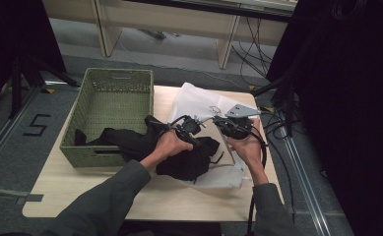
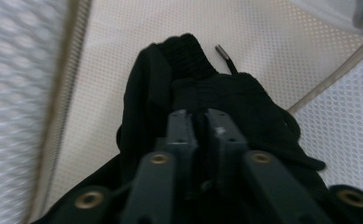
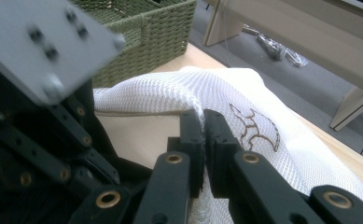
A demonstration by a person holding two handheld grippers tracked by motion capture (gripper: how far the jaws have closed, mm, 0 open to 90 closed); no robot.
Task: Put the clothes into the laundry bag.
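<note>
A black garment trails out of the green woven basket and onto a white mesh bag on the table. My left gripper is shut on a fold of it. In the left gripper view the black garment hangs ahead of the left gripper, with the mesh bag walling it on both sides and a cord tip sticking out. My right gripper is shut on the bag's rim. In its own view the right gripper pinches the mesh bag beside a brown printed mark.
The wooden table has bare room at the front left. The basket stands just beyond the bag. A grey plate and black linkage crowd the left of the right gripper view. Wooden furniture legs and cables lie on the floor behind.
</note>
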